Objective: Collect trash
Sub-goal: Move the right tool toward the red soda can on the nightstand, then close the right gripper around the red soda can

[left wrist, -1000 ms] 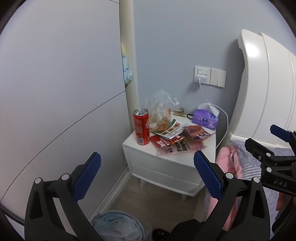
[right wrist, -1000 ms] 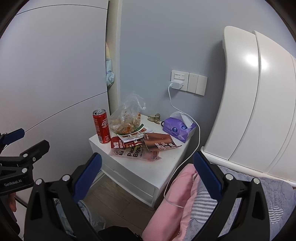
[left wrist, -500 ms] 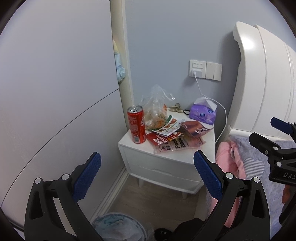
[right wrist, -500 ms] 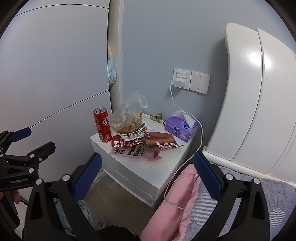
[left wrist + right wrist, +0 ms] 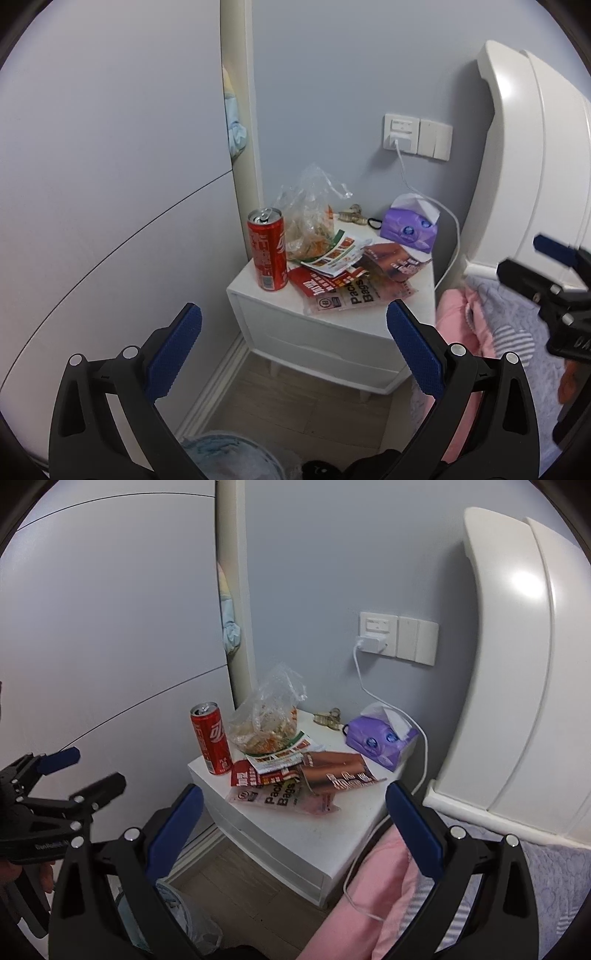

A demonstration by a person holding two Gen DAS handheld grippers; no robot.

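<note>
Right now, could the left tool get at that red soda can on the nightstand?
Probably yes. The left tool is open and empty, and the red can stands upright at the nightstand's near left corner, with nothing between them. The clear food bag sits just behind it.

A home bedroom: a white nightstand [image 5: 332,834] stands in the far corner between a wardrobe door [image 5: 110,646] on the left and a white headboard [image 5: 517,664] on the right, with pink bedding [image 5: 369,904] near.
</note>
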